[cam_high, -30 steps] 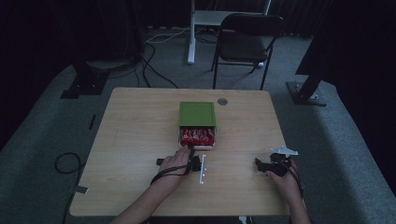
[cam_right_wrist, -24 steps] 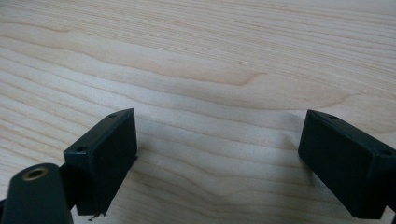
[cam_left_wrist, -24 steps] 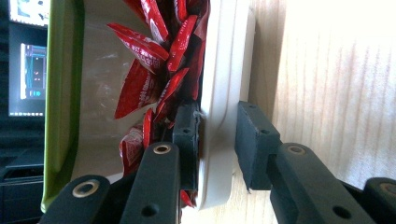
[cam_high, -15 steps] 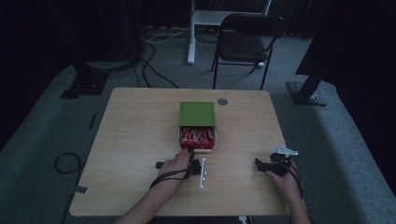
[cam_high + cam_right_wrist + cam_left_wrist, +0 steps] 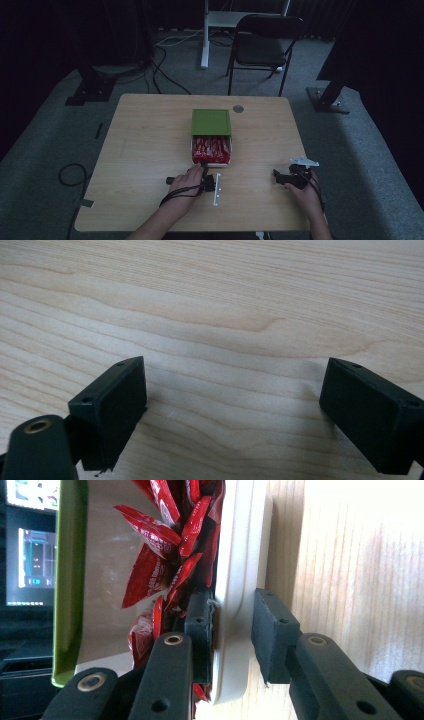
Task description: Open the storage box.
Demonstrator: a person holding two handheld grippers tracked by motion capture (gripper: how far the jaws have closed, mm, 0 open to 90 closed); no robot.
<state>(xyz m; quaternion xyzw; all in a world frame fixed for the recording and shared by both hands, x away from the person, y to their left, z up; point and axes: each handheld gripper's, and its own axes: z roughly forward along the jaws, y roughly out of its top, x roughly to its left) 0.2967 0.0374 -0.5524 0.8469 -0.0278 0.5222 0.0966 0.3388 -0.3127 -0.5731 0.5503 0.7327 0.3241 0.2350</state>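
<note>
High view, box point(image 5: 211, 136) lengthwise away, left gripper point(image 5: 204, 167) fingers pinching its near wall, right gripper point(image 5: 280, 176) spread.

Left hand-held gripper point(image 5: 204, 167) at white tray point(image 5: 212, 162) (red packets point(image 5: 212, 149))

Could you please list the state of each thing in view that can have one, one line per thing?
Green lid: slid back, box half uncovered.
White box: open, its near wall between the left jaws.
Red packets: heaped inside the box.
Left gripper: shut on the box wall.
Right gripper: open, nothing between its jaws, over bare table.
Chair: unoccupied.
</note>
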